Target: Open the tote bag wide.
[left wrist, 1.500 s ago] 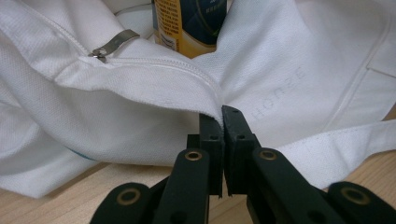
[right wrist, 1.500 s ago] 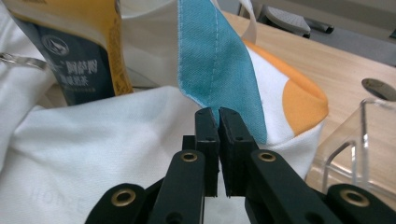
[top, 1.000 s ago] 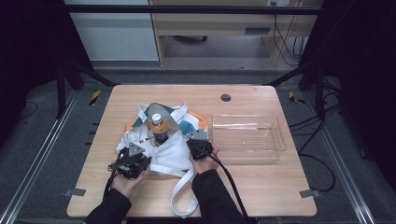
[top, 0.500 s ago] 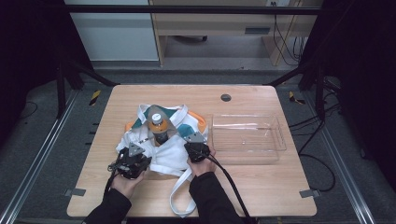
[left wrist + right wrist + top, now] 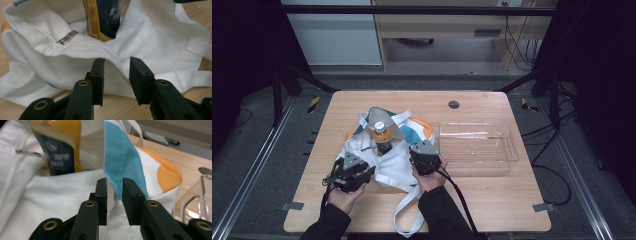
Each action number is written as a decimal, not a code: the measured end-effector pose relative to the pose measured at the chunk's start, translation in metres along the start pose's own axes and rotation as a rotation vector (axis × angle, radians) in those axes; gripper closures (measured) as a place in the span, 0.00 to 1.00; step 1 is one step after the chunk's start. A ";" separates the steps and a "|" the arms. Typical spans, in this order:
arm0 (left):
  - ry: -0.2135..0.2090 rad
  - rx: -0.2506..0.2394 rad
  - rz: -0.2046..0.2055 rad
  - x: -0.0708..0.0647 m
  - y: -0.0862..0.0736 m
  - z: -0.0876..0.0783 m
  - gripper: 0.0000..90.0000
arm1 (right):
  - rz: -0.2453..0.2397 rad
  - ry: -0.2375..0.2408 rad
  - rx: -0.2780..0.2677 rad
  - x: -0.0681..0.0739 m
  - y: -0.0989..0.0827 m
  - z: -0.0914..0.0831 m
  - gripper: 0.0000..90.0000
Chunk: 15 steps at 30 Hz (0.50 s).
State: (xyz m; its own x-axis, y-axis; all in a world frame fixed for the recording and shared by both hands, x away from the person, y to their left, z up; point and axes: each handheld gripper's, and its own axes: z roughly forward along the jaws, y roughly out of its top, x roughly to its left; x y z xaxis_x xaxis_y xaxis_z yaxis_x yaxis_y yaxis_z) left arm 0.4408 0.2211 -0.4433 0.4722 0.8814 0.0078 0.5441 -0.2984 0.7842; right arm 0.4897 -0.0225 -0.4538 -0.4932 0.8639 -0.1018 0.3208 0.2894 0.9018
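A white tote bag [image 5: 397, 167] with teal and orange patches lies on the table, and a bottle [image 5: 382, 136] with an orange cap stands in its mouth. My left gripper [image 5: 367, 168] is at the bag's left edge. Its jaws have just been opening and now stand apart around the zippered hem [image 5: 112, 53], pads [image 5: 98, 77] off the cloth. My right gripper [image 5: 419, 152] is at the bag's right side. Its jaws have also just been opening, and the teal panel's edge [image 5: 125, 157] hangs between them unpressed. The bottle's blue and yellow label [image 5: 58, 147] is close behind.
A clear plastic tray [image 5: 512, 150] sits just right of the bag, its corner [image 5: 197, 195] near my right gripper. A white strap [image 5: 409, 210] trails toward the table's front edge. A round grommet hole [image 5: 454, 104] is at the back of the wooden table [image 5: 492, 200].
The right hand has shifted slightly away from the person. The left hand, the bag and the bottle look unmoved.
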 end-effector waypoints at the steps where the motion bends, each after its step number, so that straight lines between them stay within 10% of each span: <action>1: -0.001 -0.027 -0.003 0.001 0.000 -0.005 0.65 | 0.008 0.021 -0.017 -0.001 0.004 -0.007 0.77; 15: 0.009 -0.154 0.010 0.015 0.011 -0.027 0.47 | 0.042 0.136 -0.046 -0.020 0.019 -0.042 0.55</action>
State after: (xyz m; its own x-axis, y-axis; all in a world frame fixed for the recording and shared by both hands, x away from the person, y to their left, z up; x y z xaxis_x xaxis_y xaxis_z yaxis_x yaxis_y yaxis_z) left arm 0.4348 0.2416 -0.4179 0.4709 0.8819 0.0211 0.4263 -0.2485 0.8698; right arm 0.4713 -0.0518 -0.4169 -0.5864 0.8099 -0.0090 0.3071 0.2326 0.9228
